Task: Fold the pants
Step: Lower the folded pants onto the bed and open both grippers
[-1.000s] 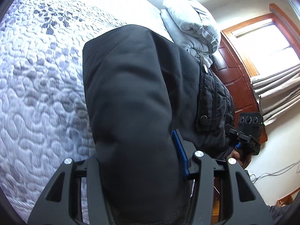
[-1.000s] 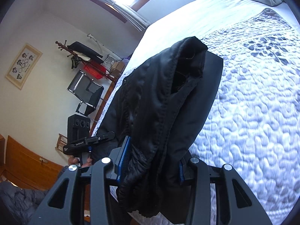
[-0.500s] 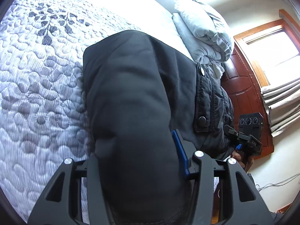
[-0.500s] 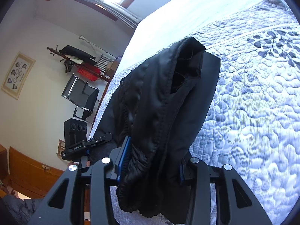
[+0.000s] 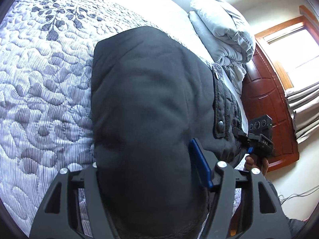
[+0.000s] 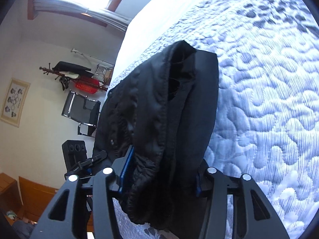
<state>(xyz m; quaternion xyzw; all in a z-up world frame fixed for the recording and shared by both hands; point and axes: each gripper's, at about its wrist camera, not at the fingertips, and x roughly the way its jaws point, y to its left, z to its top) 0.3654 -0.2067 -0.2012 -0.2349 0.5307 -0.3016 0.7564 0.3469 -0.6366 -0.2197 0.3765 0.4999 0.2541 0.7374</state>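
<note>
Dark grey pants (image 5: 149, 79) lie folded over on the quilted bed (image 5: 39, 79), with a snap-buttoned waistband at their right side. My left gripper (image 5: 143, 155) has its jaws opening; the thick fold still fills the gap and hides the left finger. The blue pad (image 5: 199, 163) on the right finger shows beside the cloth. In the right wrist view the pants (image 6: 179, 99) bunch up from my right gripper (image 6: 163, 165), whose jaws are also opening with cloth between them. Each view shows the other gripper past the pants: the right gripper (image 5: 257, 141) and the left gripper (image 6: 85, 163).
A folded grey duvet (image 5: 223, 31) sits at the head of the bed. Beyond the bed's edge are a wooden door (image 5: 265, 99), curtains (image 5: 305, 103), a black folding chair (image 6: 83, 109) and a coat rack (image 6: 69, 73). A hand (image 5: 251, 162) holds the right gripper.
Both grippers' jaws have spread wider around the pants. Both have come down toward the bed, and the quilt now looms closer in the right wrist view.
</note>
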